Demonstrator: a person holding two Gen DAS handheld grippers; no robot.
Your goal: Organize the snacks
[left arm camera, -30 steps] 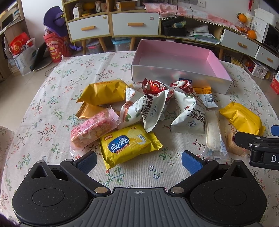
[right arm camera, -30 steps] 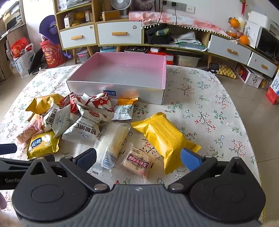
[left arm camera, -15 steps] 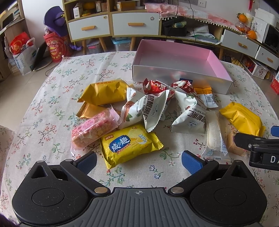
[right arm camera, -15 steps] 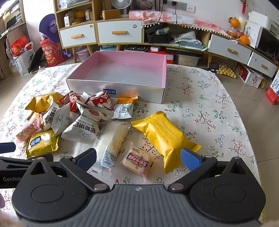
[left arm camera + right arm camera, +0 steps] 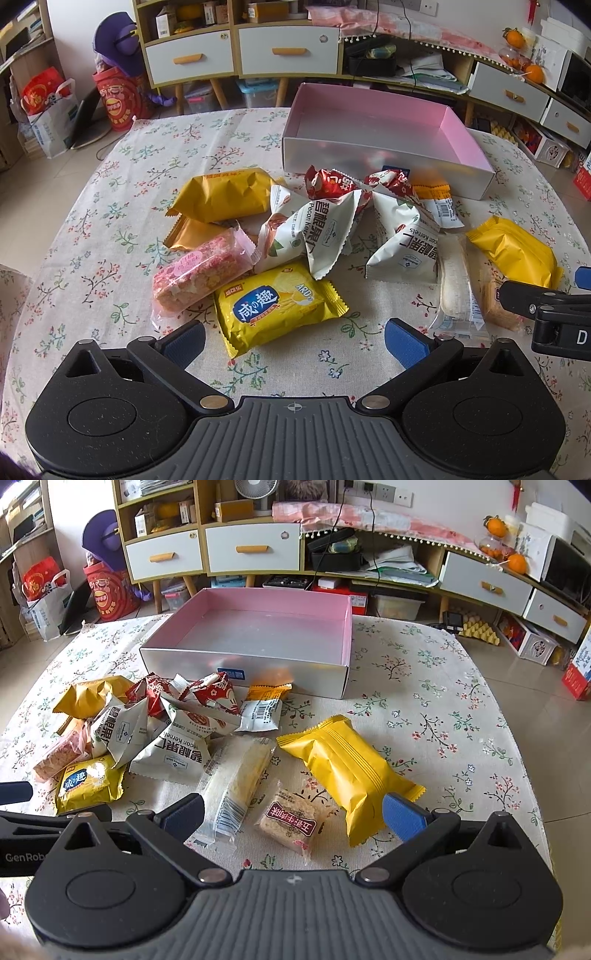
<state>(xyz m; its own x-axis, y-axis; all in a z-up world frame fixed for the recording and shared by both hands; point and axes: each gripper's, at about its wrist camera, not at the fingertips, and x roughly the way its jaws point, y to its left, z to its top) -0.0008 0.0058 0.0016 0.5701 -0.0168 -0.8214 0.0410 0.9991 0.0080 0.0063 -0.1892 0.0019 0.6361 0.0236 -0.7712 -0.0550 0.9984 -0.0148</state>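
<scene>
An empty pink-lined box [image 5: 380, 166] [image 5: 258, 672] stands at the back of the table. Several snack packets lie in front of it. In the left wrist view my open left gripper [image 5: 295, 339] is just before a yellow biscuit packet [image 5: 275, 304], with a pink bar [image 5: 201, 273] and white pecan packets [image 5: 317, 232] beyond. In the right wrist view my open right gripper [image 5: 293, 814] frames a small rice cake packet [image 5: 291, 821], between a clear-wrapped long cake [image 5: 236, 779] and a yellow packet [image 5: 347, 764].
A flowered cloth covers the table [image 5: 443, 716]. Cabinets with drawers [image 5: 251, 550] and floor clutter stand behind. The right gripper's body [image 5: 546, 314] shows at the right edge of the left wrist view; the left gripper's body [image 5: 22, 834] shows at the left of the right wrist view.
Both grippers have crept slightly forward toward the snacks. Nothing has been taken hold of.
</scene>
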